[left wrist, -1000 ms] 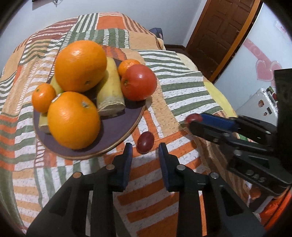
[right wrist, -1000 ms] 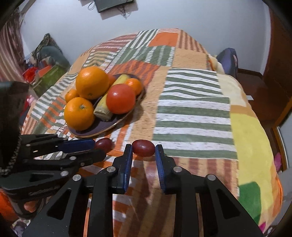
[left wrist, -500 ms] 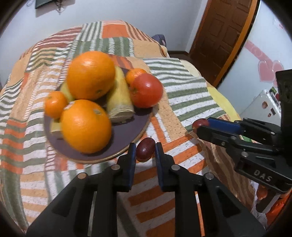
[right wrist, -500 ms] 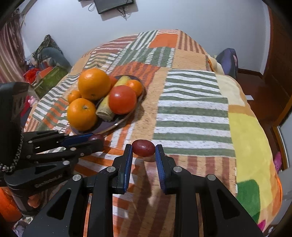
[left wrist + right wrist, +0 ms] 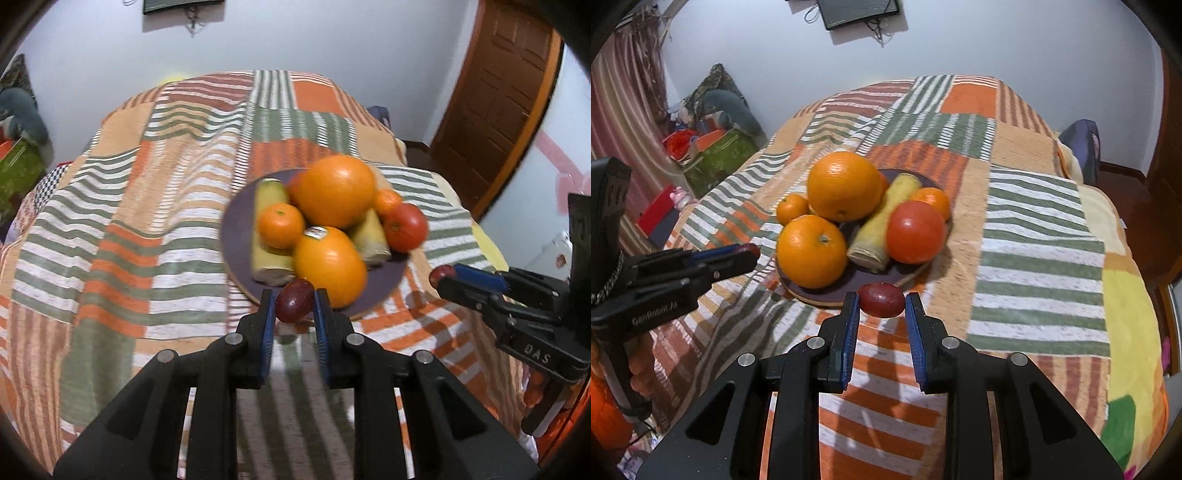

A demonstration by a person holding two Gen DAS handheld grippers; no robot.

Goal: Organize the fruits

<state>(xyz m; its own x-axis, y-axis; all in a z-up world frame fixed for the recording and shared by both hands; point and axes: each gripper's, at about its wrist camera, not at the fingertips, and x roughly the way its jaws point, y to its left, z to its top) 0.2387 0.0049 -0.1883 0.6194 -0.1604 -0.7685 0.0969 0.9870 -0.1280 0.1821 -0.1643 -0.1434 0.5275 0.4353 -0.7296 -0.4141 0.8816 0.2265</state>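
left gripper (image 5: 294, 308) clamps a dark red plum (image 5: 294, 305) above the plate (image 5: 236, 236) near edge | right gripper (image 5: 881, 306) grips another plum (image 5: 881, 300) likewise | advice: lower each onto bare plate rim, clear of the oranges (image 5: 330, 266), before releasing

Plate (image 5: 923, 269) was packed: two big oranges (image 5: 844, 186), two small ones, tomato (image 5: 915, 232) and banana pieces (image 5: 873, 232) left only a bare strip along its near rim. Bedspread (image 5: 1041, 258) right of the plate lay open and flat; same on its left in the left wrist view (image 5: 110, 236). Left gripper (image 5: 294, 301) and right gripper (image 5: 881, 301) flanked the near rim, each blocking the other's sideways path.
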